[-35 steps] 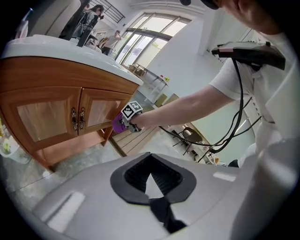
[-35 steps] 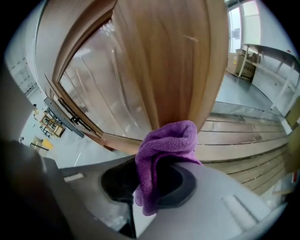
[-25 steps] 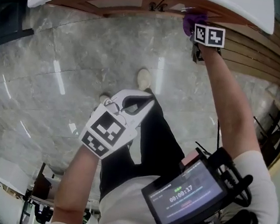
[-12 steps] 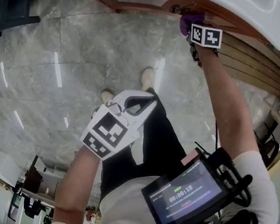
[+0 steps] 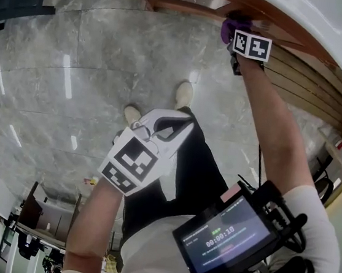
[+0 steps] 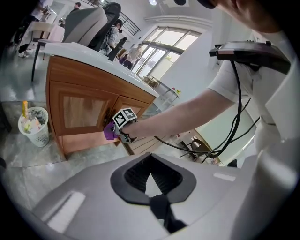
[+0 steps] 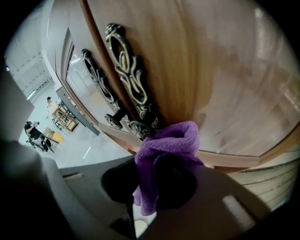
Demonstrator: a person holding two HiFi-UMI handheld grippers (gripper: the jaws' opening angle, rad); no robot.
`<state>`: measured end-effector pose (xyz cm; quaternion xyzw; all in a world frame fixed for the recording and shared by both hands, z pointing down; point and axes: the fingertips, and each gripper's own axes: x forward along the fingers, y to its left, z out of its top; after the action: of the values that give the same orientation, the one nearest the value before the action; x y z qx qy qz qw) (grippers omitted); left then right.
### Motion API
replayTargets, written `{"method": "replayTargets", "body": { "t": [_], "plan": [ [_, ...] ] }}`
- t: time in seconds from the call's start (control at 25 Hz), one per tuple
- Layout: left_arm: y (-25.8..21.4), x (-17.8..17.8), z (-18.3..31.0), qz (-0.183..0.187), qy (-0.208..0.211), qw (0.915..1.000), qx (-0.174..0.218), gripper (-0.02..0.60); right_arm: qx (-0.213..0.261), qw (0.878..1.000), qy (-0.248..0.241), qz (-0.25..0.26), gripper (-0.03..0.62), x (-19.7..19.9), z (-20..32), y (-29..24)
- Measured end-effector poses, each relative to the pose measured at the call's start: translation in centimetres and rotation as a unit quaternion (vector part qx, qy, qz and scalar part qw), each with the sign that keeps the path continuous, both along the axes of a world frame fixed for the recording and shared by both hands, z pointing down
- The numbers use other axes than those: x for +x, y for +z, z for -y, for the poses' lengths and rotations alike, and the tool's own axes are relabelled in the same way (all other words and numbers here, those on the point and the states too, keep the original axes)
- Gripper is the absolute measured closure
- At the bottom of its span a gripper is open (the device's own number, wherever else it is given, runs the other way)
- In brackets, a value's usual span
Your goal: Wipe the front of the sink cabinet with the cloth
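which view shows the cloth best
The right gripper view: the purple cloth sits close up, clamped in the jaws against the cabinet door. The head view shows only a small purple bit; the left gripper view, a distant patch.

White tee [image 5: 145, 247], blk trousers [image 5: 199, 167]

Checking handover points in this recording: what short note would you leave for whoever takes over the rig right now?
Right gripper: shut on the purple cloth, which is pressed to the wooden cabinet door beside the ornate handles.
Left gripper: shut, empty, held back over the floor.
Done: cloth is on the cabinet front; how much is already wiped cannot be told.
Left: wipe the rest of the front, including the panelled door nearer the waste basket.
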<state>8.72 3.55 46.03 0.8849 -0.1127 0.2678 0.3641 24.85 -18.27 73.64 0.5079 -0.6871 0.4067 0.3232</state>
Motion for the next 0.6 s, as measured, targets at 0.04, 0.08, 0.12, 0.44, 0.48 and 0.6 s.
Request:
{"method": "replayTargets", "body": {
  "t": [0.04,0.08,0.12,0.44,0.48,0.6],
  "plan": [
    [0.1,-0.4,0.0,0.000,-0.003,1.0000,-0.001,0.577,0.000,1.000,0.000,0.001,0.522,-0.6,0.1,0.1],
    [0.1,-0.9,-0.1,0.000,-0.006,1.0000,-0.001,0.577,0.001,1.000,-0.002,0.002,0.522,-1.2,0.2,0.1],
    [0.2,-1.4,-0.1,0.001,-0.009,1.0000,-0.001,0.577,0.003,1.000,-0.006,0.003,0.522,-1.9,0.3,0.2],
    [0.3,-4.8,0.0,0.003,-0.042,0.9991,0.001,0.577,0.004,0.999,-0.036,0.006,0.522,-7.3,1.5,0.5],
    [0.4,-5.2,0.1,0.003,-0.048,0.9988,0.002,0.577,0.005,0.999,-0.042,0.005,0.522,-7.9,1.8,0.5],
    [0.5,-6.6,0.3,0.001,-0.061,0.9981,0.002,0.577,0.008,0.998,-0.060,0.002,0.522,-10.0,2.5,0.5]
  ]
}}
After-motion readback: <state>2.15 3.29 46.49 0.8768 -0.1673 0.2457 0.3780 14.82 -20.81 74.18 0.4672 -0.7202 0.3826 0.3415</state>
